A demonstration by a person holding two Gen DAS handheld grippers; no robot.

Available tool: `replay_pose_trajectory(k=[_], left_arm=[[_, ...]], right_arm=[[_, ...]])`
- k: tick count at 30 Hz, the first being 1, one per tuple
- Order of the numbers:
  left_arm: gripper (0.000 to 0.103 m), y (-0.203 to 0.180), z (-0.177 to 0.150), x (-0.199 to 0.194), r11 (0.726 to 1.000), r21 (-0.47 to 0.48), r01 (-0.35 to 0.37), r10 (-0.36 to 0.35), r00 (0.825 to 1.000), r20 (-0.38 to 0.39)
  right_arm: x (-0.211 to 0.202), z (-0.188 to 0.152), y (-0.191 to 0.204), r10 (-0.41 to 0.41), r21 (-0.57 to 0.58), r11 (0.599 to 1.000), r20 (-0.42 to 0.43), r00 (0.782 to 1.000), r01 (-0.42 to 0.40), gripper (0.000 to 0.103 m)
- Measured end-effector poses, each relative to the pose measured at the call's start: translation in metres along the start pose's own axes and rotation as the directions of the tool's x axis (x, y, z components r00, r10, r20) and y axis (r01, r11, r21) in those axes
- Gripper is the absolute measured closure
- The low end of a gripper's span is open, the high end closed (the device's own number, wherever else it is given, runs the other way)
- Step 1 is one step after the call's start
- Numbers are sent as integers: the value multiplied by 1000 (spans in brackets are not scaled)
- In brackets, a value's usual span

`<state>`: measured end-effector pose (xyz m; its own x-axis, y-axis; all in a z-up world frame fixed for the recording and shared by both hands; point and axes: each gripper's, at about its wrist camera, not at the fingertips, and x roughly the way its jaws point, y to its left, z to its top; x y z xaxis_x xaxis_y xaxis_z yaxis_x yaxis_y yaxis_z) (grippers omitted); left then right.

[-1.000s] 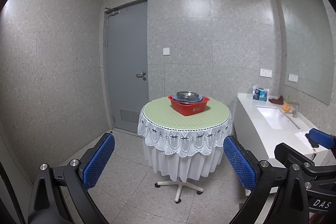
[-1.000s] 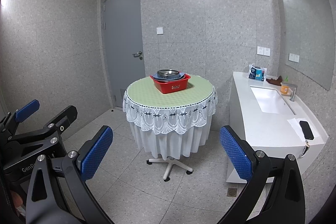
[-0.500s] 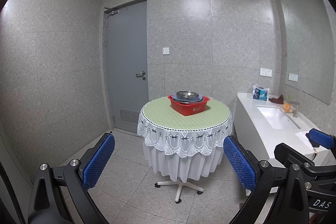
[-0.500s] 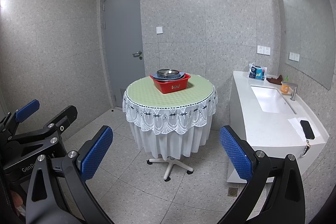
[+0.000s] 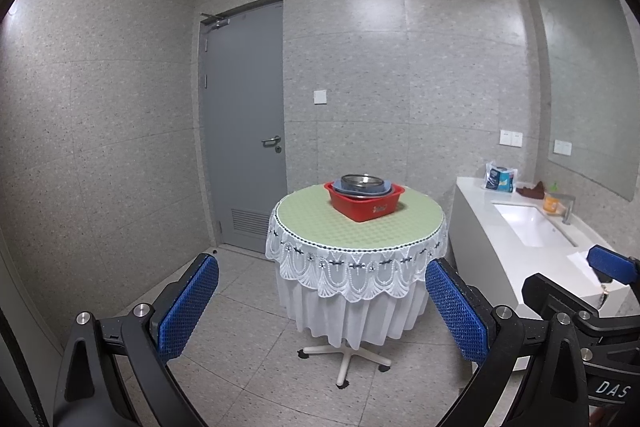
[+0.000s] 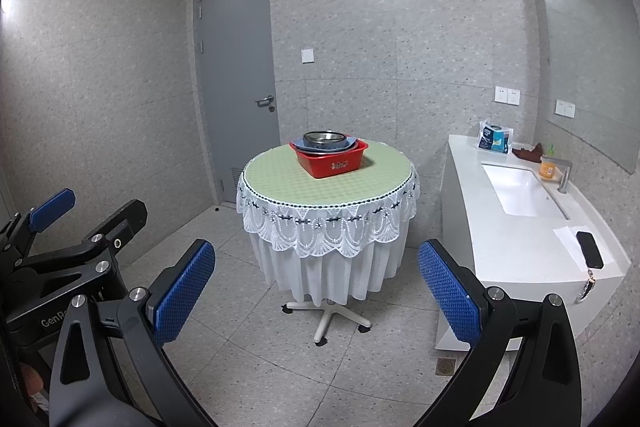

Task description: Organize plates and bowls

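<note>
- The left gripper (image 5: pixel 322 303) is hovering well short of the round table (image 5: pixel 312 223), its blue-padded fingers (image 5: pixel 188 307) spread wide and holding nothing.
- The right gripper (image 6: pixel 316 291) is hanging beside it (each shows in the other's view), fingers (image 6: pixel 450 293) likewise wide apart and empty.
- Nothing is differing from half a second ago; both views are matching.
- The red plastic basin (image 6: pixel 332 159) is sitting near the table's far edge, carrying a steel bowl (image 6: pixel 324 138) nested on blue plates (image 6: pixel 346 145).
</note>
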<state>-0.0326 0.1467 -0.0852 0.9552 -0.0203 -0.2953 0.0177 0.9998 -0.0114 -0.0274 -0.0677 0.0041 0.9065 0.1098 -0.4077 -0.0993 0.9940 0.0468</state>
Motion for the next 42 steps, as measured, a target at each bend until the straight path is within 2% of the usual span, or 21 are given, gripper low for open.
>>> replay_pose_trajectory(k=[13, 42], left_arm=[[1, -14, 0, 4, 1000, -1, -5, 5, 1000, -4], [1, -16, -5, 12, 1000, 3, -1, 1, 1000, -6]], right_arm=[[3, 0, -1, 4, 1, 1000, -6, 1000, -4, 0], [11, -4, -7, -3, -3, 1000, -11, 1000, 3, 0]])
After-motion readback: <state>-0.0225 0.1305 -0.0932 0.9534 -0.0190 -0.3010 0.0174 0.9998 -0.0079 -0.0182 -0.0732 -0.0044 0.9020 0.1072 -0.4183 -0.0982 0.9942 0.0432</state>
